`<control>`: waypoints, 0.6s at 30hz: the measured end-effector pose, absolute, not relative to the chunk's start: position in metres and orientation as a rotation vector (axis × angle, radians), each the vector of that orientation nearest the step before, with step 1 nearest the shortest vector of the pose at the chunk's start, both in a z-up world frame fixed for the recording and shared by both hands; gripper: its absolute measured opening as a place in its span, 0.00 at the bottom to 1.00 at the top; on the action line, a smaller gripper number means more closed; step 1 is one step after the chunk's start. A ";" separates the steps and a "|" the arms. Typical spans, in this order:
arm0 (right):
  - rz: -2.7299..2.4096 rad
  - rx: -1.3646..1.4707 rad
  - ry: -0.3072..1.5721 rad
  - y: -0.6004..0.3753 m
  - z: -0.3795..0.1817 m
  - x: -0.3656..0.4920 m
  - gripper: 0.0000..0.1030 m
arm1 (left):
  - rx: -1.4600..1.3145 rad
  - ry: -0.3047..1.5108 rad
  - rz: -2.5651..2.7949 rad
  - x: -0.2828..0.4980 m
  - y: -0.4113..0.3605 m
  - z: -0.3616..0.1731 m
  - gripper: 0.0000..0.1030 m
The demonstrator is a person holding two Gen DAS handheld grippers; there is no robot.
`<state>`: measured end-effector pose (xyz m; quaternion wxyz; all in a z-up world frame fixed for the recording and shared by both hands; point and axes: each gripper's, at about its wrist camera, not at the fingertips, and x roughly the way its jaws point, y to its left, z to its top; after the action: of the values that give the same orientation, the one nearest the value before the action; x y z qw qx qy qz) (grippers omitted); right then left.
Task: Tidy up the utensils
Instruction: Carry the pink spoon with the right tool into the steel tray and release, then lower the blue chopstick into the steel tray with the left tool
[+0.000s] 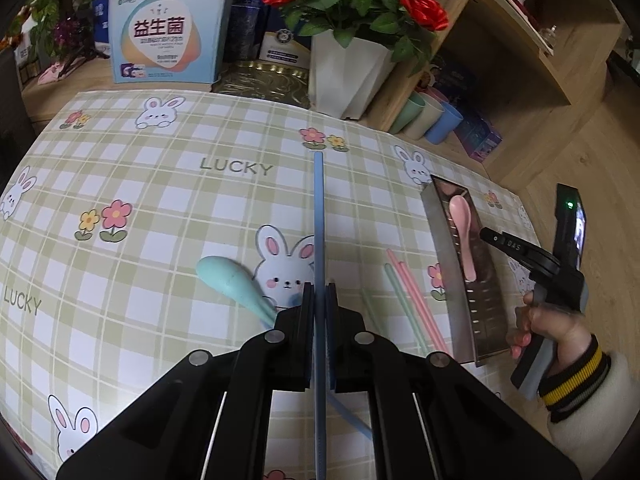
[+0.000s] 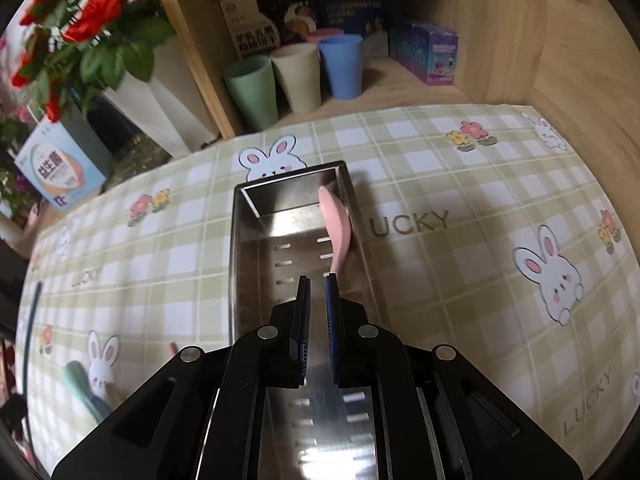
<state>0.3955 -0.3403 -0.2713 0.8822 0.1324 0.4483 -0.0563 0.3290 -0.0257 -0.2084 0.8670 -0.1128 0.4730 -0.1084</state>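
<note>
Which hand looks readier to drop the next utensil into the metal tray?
Probably the left. Its gripper is shut on the blue chopstick, ready to carry over. The right gripper hovers over the metal tray with open fingers, holding nothing; the pink spoon already lies inside.

The cloth [image 1: 168, 200] from 9 to 12 o'clock of the left gripper [image 1: 319, 292] lies bare, an open lane. At 10 o'clock, just beside it, a green spoon [image 1: 228, 280] blocks. At 2 o'clock chopsticks [image 1: 412, 300] lie against the tray [image 1: 448, 248] wall. Inside the tray [image 2: 248, 264], the left half is free; a pink spoon [image 2: 338, 220] hugs the right wall at 1 o'clock of the right gripper [image 2: 318, 284]. Cups [image 2: 296, 76] and a planter [image 2: 168, 112] close off 11 to 12 o'clock beyond.
</note>
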 end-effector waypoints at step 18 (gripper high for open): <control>-0.058 0.313 0.901 -0.396 -0.268 0.312 0.84 | -0.171 1.094 -0.329 0.359 -0.135 -0.215 0.05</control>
<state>0.3118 -0.3959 -0.2683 0.8881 0.1507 0.4334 -0.0277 0.3588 -0.1346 -0.2154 0.8378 -0.0809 0.5171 -0.1553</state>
